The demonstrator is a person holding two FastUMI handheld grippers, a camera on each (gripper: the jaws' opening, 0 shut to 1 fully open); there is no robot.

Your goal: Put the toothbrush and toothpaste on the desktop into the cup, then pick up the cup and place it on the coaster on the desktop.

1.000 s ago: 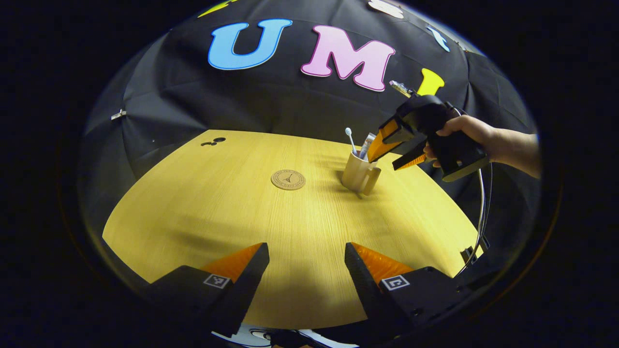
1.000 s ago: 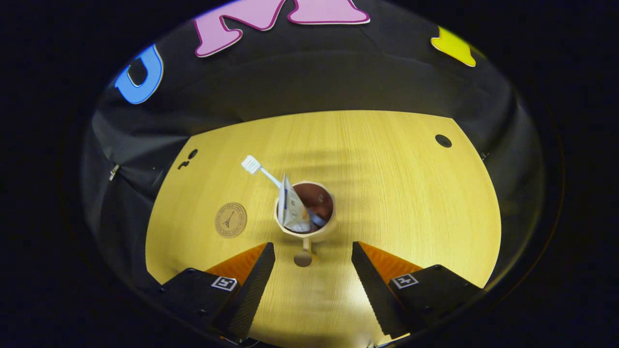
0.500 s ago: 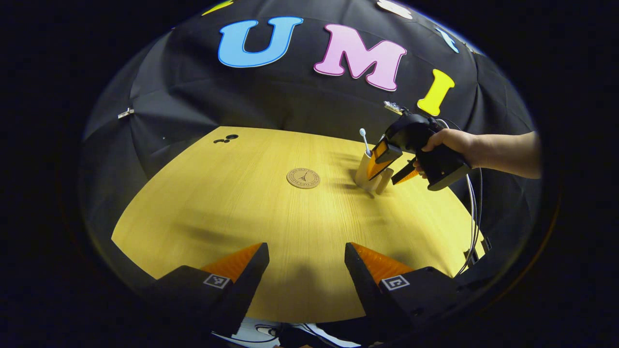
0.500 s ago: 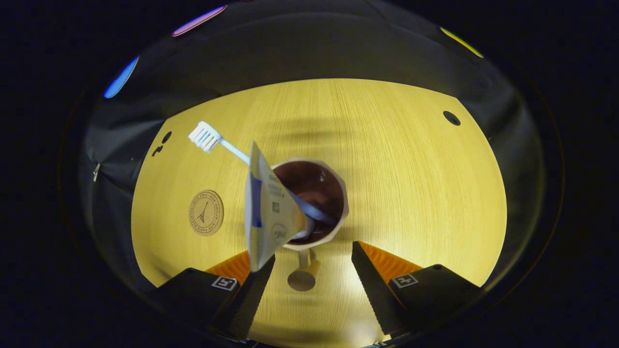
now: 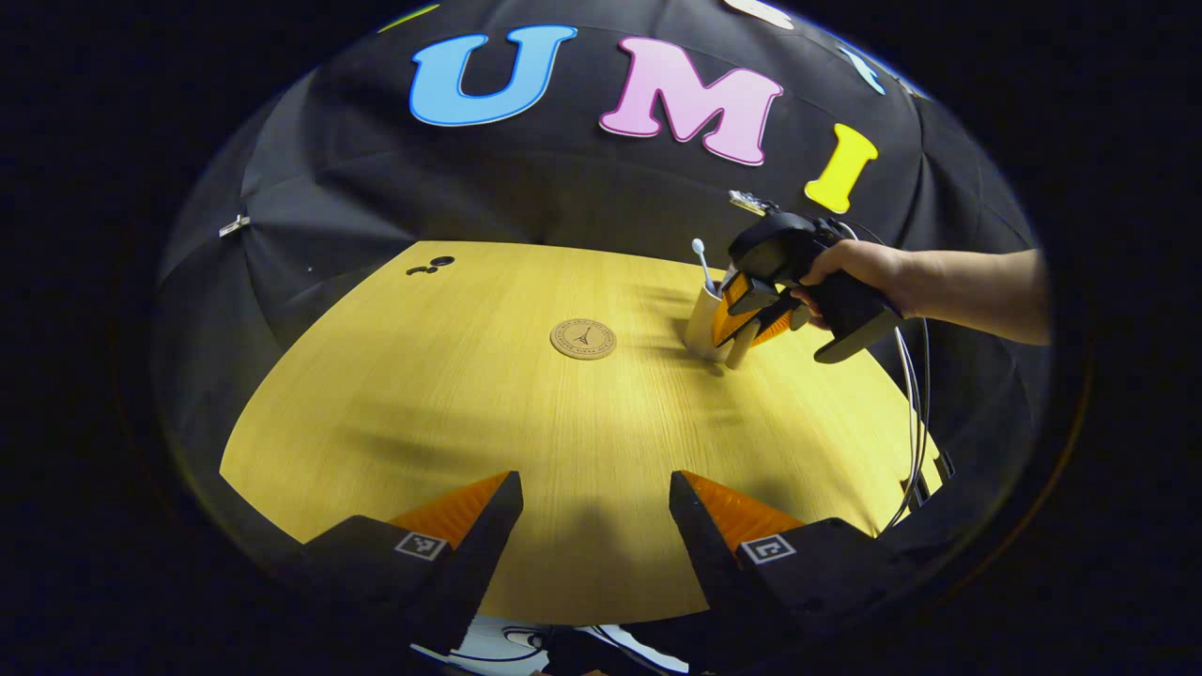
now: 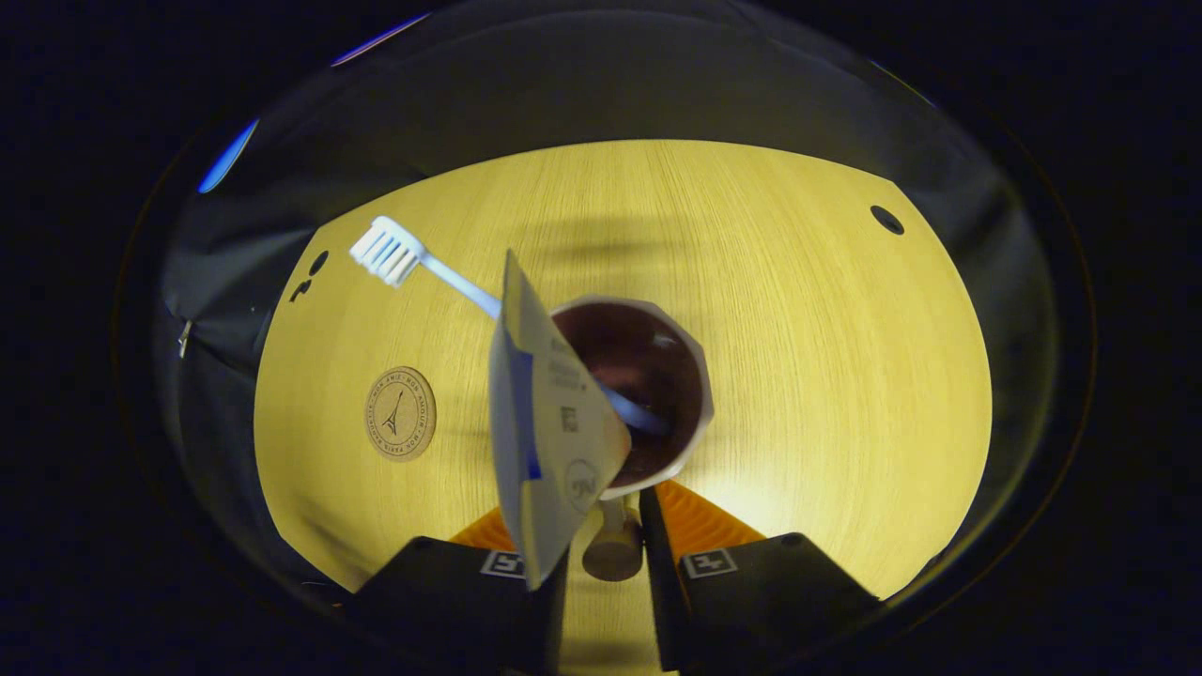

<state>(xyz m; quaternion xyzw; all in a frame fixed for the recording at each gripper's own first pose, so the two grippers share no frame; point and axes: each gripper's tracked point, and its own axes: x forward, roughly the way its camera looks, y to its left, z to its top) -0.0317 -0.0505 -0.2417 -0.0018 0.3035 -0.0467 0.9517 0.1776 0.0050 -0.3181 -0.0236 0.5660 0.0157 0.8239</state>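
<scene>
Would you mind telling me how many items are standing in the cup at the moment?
2: a white toothbrush leaning out toward the round cork coaster, and a white toothpaste tube beside it, both in the beige handled cup. Nothing else visible inside.

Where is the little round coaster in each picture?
Left gripper view: the coaster lies near the middle of the table, to the left of the cup.
Right gripper view: the coaster lies at the left, again to the left of the cup.
Shared landmark: the cup, with the toothbrush sticking out of it.
</scene>
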